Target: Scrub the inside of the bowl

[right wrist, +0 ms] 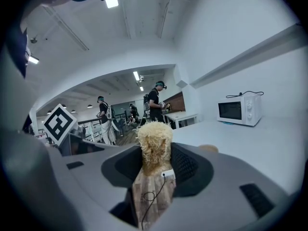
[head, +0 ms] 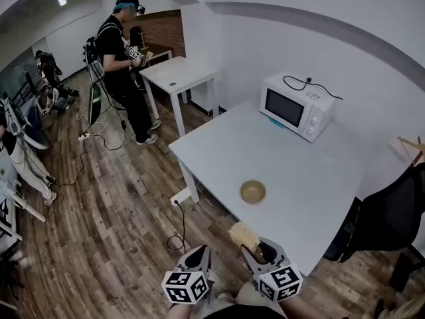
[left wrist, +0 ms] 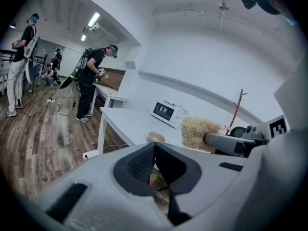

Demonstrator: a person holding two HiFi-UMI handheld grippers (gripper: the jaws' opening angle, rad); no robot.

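The left gripper (head: 201,252) and the right gripper (head: 257,250) are both light grey. Each has a cube (head: 186,288) with black-and-white square marks. Inside the jaws are black bumpy pads (left wrist: 142,165).

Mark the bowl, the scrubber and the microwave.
bowl (head: 253,192): head view, middle of its inside.
scrubber (right wrist: 154,143): right gripper view, its fibrous head.
microwave (head: 284,107): head view, its door window.

Tan bowl (head: 253,191) sits on white table (head: 299,171), microwave (head: 297,105) at far edge (cord on top). Right gripper (head: 255,248) grips straw-coloured scrubber (head: 243,234) at table's near edge; left gripper (head: 199,254) beside it, over wood floor (head: 106,231).
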